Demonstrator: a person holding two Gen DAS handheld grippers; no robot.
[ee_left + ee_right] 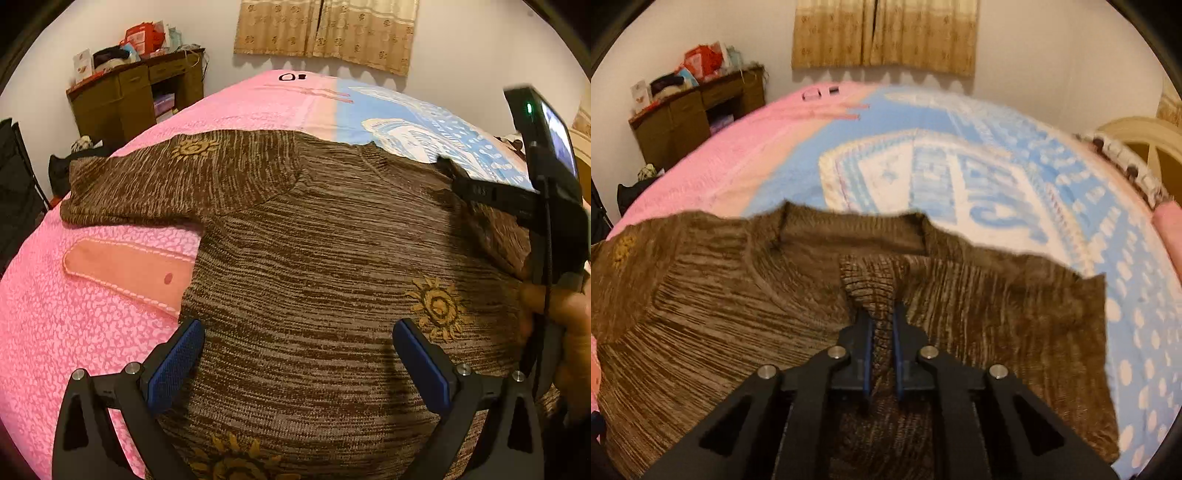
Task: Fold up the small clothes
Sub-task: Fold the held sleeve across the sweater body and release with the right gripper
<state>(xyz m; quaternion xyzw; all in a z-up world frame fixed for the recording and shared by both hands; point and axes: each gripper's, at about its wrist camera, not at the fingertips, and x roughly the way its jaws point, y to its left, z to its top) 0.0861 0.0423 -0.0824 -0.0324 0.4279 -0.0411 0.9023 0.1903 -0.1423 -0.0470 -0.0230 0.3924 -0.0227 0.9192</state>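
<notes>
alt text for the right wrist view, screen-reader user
The right gripper is shut on a bunched fold of a brown striped knit top lying on a bed with a pink and blue blanket. Behind stand a cluttered wooden desk and tan curtains.

Left tool (297, 363) held tilted downward, blue pads (173, 365) spread wide apart with nothing pinched, right tool (882, 325) angled downward, pads drawn close together and clamped on a raised fold of knit, right hand (565, 325) seen wrapped around its handle
</notes>
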